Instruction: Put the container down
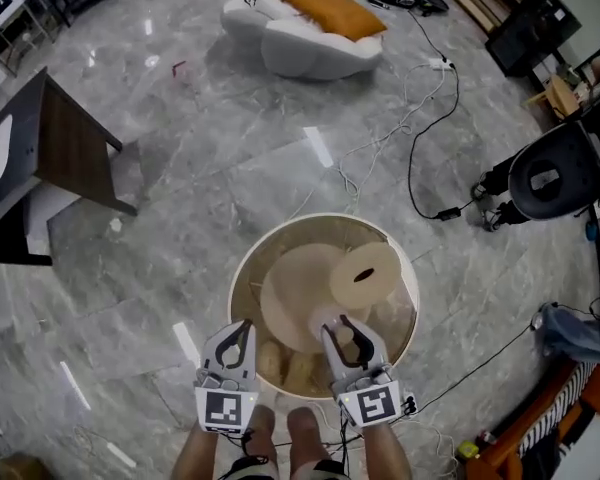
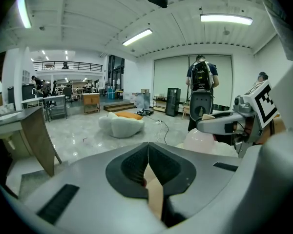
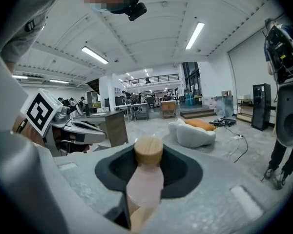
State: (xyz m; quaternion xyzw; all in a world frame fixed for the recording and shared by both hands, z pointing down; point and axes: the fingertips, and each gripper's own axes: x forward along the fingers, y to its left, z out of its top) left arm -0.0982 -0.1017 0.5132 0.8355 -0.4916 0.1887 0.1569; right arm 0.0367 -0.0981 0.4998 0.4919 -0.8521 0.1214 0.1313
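My right gripper (image 1: 342, 328) is shut on a pale pink container (image 3: 146, 182) with a round wooden lid (image 3: 148, 151). It holds the container upright over the near side of a round glass-topped table (image 1: 242, 268). In the head view only a little of the pink container (image 1: 332, 319) shows between the jaws. My left gripper (image 1: 242, 332) hovers just to the left over the table's near edge, with its jaws pressed together and nothing held (image 2: 147, 162). From the left gripper view, the right gripper (image 2: 219, 125) and the pink container (image 2: 200, 141) appear at the right.
On the table lie a wide beige disc (image 1: 290, 293) and a beige cylinder (image 1: 366, 276). A white beanbag seat with an orange cushion (image 1: 305, 28) sits far off, a dark desk (image 1: 50, 148) stands at left, cables (image 1: 420, 118) cross the floor, and a black machine (image 1: 555, 173) is at right.
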